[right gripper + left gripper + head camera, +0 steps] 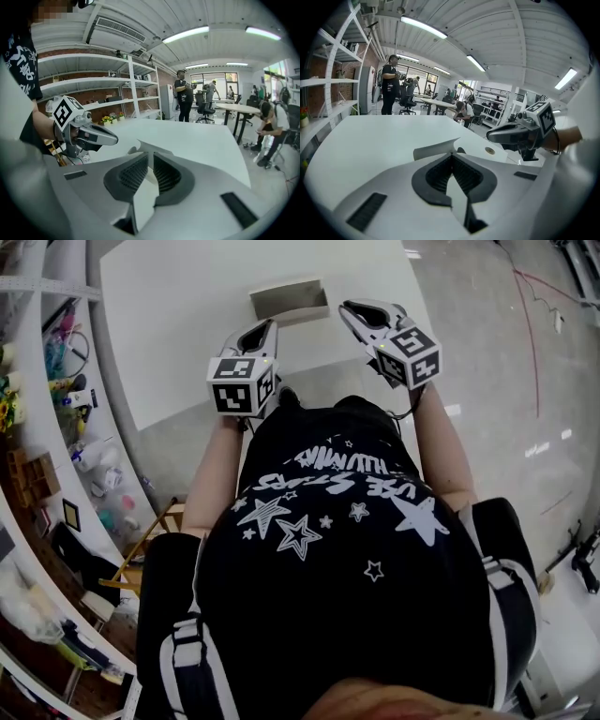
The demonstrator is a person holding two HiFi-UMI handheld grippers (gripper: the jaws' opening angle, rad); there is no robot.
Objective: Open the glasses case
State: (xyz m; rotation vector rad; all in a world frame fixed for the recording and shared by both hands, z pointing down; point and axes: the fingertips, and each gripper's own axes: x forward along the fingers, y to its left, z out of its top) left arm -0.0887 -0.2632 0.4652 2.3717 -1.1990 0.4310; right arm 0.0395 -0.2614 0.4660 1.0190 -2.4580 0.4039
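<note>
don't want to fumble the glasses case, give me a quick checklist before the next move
1. Glasses case on the table, just ahead of both grippers: ok
2. Lid open or shut: cannot tell
3. Left gripper empty: ok, fingers together
4. Right gripper empty: ok, fingers a slit apart
5. Fingers wide enough to take the case: not ok

Open-plan lab-cum-office workspace. White table [187, 334] as landmark: left of it, white shelving rack [93, 84] against brick wall [316, 96], shelves crowded with small items; beyond its far end, desks [236, 108], office chairs [205, 111], standing person [182, 96], seated person [274, 124]; above it, strip lights [423, 27], air-conditioning unit [119, 29]; right of it, bare concrete floor [487, 362]
</note>
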